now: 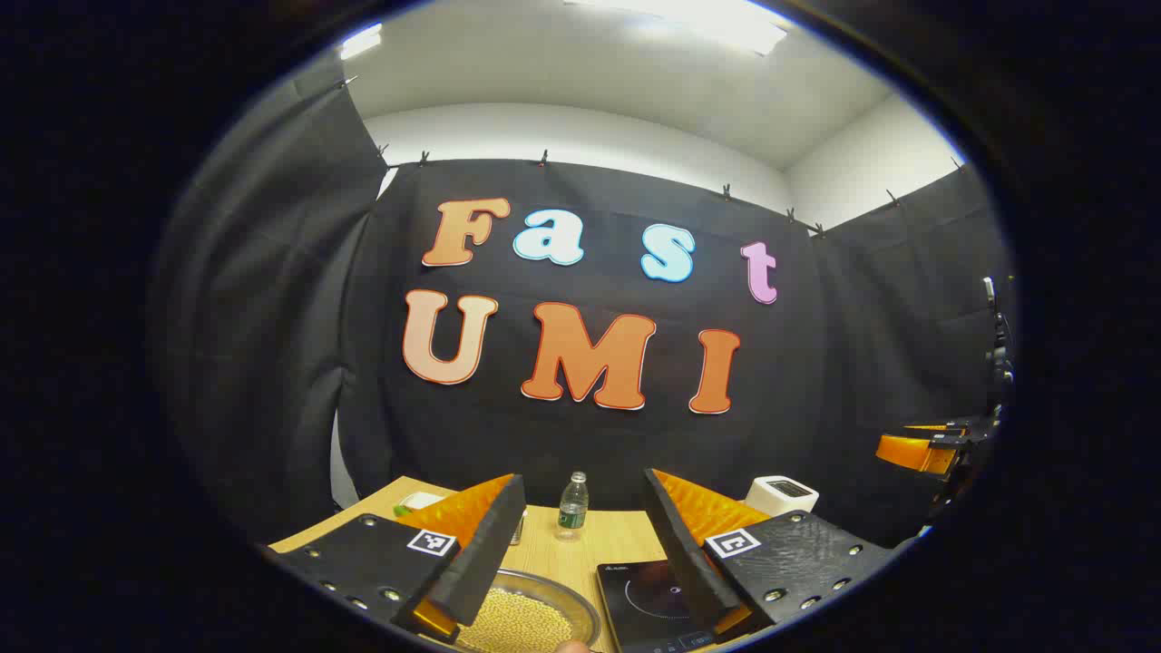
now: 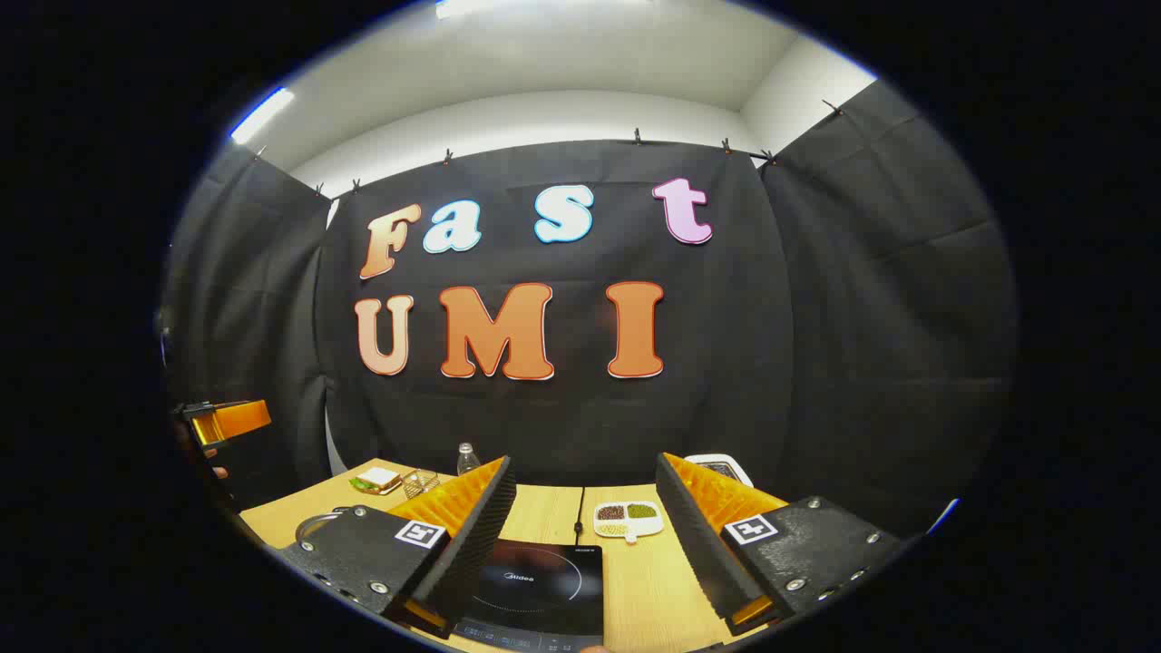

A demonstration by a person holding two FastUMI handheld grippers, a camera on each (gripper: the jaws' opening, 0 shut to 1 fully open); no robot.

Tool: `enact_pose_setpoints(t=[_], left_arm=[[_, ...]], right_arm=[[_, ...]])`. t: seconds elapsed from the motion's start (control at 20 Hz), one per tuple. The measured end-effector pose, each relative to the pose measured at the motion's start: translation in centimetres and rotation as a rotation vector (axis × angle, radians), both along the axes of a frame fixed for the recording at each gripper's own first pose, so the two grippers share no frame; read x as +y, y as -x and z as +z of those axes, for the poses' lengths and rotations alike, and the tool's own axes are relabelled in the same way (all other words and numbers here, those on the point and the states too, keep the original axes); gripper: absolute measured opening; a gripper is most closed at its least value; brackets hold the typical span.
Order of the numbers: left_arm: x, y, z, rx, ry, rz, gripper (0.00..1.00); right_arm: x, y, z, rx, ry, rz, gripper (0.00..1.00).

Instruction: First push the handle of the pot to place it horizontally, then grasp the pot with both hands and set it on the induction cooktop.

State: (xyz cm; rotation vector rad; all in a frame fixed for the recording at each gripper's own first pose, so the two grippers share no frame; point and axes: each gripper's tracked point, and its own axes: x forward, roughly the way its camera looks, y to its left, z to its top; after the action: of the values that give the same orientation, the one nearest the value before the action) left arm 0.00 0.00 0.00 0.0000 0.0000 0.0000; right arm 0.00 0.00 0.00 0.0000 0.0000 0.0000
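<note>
Left gripper: fingers spread wide apart, nothing between them, held above the wooden table. Between and below the fingertips, toward the left finger, sits the pot, a shallow metal pan holding pale yellow grains. Its handle cannot be made out. Just beside the pot, under the tip of the right finger, lies the black cooktop; pot and cooktop are close, side by side, the pot not on the glass. Straight ahead between the fingers, farther back on the table, a water bottle stands upright. Beyond the right finger, a white box-shaped appliance near the back wall. Off past the left finger, a small plate of food at the table's far corner. Far to the right, at the edge of the left gripper view, the other gripper's orange fingers.

Right gripper: fingers likewise well apart, gripping nothing. The cooktop lies below and between them, partly under the left finger. Ahead between the fingers, a small white divided dish with three kinds of beans. Past the left finger: a curved bit of metal rim that may be the pot, a sandwich, a small wire basket, the bottle.
</note>
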Motion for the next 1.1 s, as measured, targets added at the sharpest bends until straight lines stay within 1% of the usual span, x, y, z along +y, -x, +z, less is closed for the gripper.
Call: enact_pose_setpoints(t=[0.1, 0.3, 0.35, 0.4, 0.45, 0.5, 0.55, 0.6, 0.7, 0.75, 0.8, 0.85, 0.9, 0.95, 1.0, 1.05, 1.1], left_arm=[[0.6, 0.1, -0.1, 0.004, 0.005, 0.011, 0.85], [1.3, 0.3, -0.2, 0.004, -0.015, 0.032, 0.84], [1.4, 0.2, -0.3, 0.011, -0.017, 0.034, 0.85], [1.5, 0.2, -0.5, 0.017, -0.022, 0.040, 0.85], [1.9, 0.0, -0.3, 0.019, -0.028, 0.052, 0.85], [2.1, 0.0, -0.2, 0.017, -0.033, 0.057, 0.85], [2.0, 0.0, -0.3, 0.017, -0.036, 0.054, 0.84], [1.9, 0.0, -0.5, 0.022, -0.037, 0.045, 0.84], [1.8, 0.1, -1.0, 0.034, -0.028, 0.026, 0.85], [2.1, 0.1, -1.3, 0.044, -0.021, 0.031, 0.85], [2.4, 0.1, -1.4, 0.048, -0.017, 0.043, 0.85], [2.5, 0.2, -1.3, 0.042, -0.020, 0.045, 0.84], [2.4, 0.4, -1.3, 0.032, -0.028, 0.041, 0.84], [2.5, 0.6, -1.5, 0.028, -0.032, 0.045, 0.85], [2.7, 0.8, -2.0, 0.035, -0.037, 0.052, 0.84], [3.1, 1.1, -2.3, 0.036, -0.045, 0.063, 0.85], [3.5, 1.3, -2.2, 0.031, -0.053, 0.074, 0.85]], right_arm=[[0.0, 0.1, -0.1, -0.003, 0.007, 0.000, 0.96], [0.3, 0.1, -0.3, -0.003, 0.027, 0.010, 0.96], [0.5, 0.0, -0.4, -0.004, 0.023, 0.020, 0.96], [0.8, -0.2, -0.4, 0.000, 0.013, 0.030, 1.00], [1.0, -0.2, -0.6, 0.007, 0.003, 0.042, 1.00], [1.2, -0.4, -0.7, 0.010, -0.005, 0.053, 0.96], [1.3, -0.5, -0.6, 0.011, -0.010, 0.054, 1.00], [1.2, -0.5, -0.6, 0.008, -0.010, 0.050, 0.96], [0.9, -0.5, -0.6, 0.006, -0.015, 0.035, 0.96], [1.1, -0.3, -0.6, 0.011, -0.020, 0.039, 0.96], [1.3, -0.1, -0.6, 0.010, -0.035, 0.052, 1.00], [1.5, 0.0, -0.2, 0.003, -0.049, 0.059, 0.96], [1.3, 0.1, 0.1, -0.004, -0.054, 0.059, 1.00], [1.1, 0.2, 0.2, -0.010, -0.053, 0.056, 0.96], [0.9, 0.2, 0.4, -0.012, -0.051, 0.051, 0.96], [0.8, 0.4, 0.3, -0.008, -0.047, 0.049, 0.96], [1.1, 0.5, 0.1, -0.002, -0.044, 0.056, 0.92]])
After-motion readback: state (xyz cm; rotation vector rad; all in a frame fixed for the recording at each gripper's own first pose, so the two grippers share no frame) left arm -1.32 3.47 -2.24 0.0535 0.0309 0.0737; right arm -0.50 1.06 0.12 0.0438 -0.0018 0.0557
